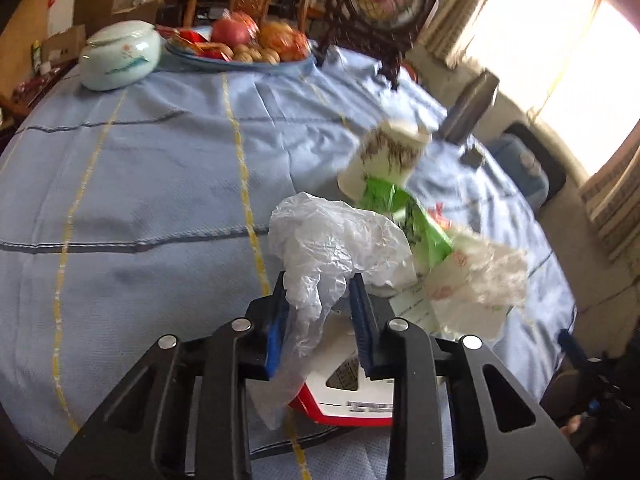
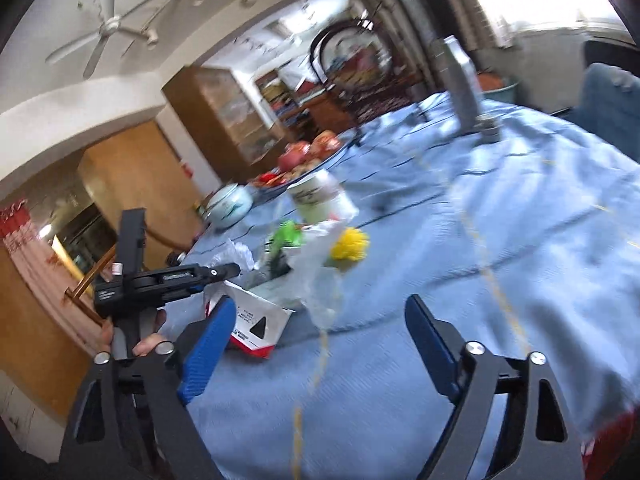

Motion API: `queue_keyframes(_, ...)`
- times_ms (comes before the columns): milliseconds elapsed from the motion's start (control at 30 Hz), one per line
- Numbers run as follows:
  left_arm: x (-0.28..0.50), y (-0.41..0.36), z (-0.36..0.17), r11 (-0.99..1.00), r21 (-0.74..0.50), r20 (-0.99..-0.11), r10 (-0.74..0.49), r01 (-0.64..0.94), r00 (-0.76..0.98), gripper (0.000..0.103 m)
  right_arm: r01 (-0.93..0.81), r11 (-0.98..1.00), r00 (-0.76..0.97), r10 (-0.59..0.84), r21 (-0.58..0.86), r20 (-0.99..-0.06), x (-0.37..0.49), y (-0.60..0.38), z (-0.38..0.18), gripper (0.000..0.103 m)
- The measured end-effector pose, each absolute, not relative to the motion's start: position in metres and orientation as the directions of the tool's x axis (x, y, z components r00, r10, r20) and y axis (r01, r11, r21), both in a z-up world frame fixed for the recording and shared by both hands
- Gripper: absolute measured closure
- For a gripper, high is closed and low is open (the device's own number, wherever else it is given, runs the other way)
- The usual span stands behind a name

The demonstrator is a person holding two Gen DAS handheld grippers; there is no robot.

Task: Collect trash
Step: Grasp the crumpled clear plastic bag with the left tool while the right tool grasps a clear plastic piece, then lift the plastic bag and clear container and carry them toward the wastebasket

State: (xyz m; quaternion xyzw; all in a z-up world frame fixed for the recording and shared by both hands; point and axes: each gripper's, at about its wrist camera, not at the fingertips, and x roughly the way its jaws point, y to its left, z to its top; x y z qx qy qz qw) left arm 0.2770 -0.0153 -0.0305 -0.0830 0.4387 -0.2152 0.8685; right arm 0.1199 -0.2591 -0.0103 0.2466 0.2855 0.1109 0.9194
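Observation:
A heap of trash lies on the blue tablecloth (image 1: 140,200): a crumpled white plastic bag (image 1: 336,232), a tipped paper cup (image 1: 384,160), a green wrapper (image 1: 404,212), a clear wrapper with red print (image 1: 476,276) and a red and white carton (image 1: 348,396). My left gripper (image 1: 318,284) is shut on the white plastic bag, which bunches between its blue pads above the carton. In the right wrist view, my right gripper (image 2: 320,304) stands open with nothing between its fingers, just short of the heap; a yellow crumpled scrap (image 2: 350,244) lies beside the cup (image 2: 320,198). A hand (image 2: 148,344) holds the left gripper (image 2: 224,270).
At the far side of the table stand a pale lidded ceramic pot (image 1: 120,56), a plate of fruit and nuts (image 1: 240,46) and a dark framed ornament (image 1: 384,8). A tall silver bottle (image 2: 460,80) stands at the right. Beyond the table edge is a blue chair (image 2: 612,100).

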Motion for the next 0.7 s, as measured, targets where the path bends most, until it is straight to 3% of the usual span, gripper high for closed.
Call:
queue_keyframes(267,0.270,0.008,-0.014,0.862,-0.414,-0.649,-0.505,0.293,0.569,0.073,-0.032,0.843,0.746,0.378,0.537,-0.549,0.182,-0.240,-0.017,0.026)
queue_keyframes(400,0.273,0.007,-0.016,0.848,-0.436,-0.647,-0.529,0.302,0.549,0.073,-0.010,0.907,0.696,0.308,0.420,-0.648,0.187,-0.220,-0.033,0.026)
queue_keyframes(433,0.272,0.006,-0.015,0.847,-0.434,-0.647,-0.530,0.306,0.549,0.073,-0.002,0.914,0.687,0.296,0.406,-0.663,0.190,-0.219,-0.037,0.042)
queue_keyframes(467,0.271,0.006,-0.015,0.850,-0.426,-0.647,-0.526,0.309,0.553,0.073,0.004,0.914,0.675,0.297,0.406,-0.676,0.192,-0.220,-0.042,0.072)
queue_keyframes(533,0.270,0.006,-0.013,0.855,-0.417,-0.644,-0.518,0.309,0.563,0.073,-0.010,0.887,0.681,0.344,0.462,-0.646,0.186,-0.226,-0.041,0.072)
queue_keyframes(700,0.268,0.010,-0.012,0.830,-0.449,-0.613,-0.555,0.330,0.562,0.073,-0.070,0.907,0.755,0.320,0.415,-0.572,0.138,-0.231,-0.010,0.072)
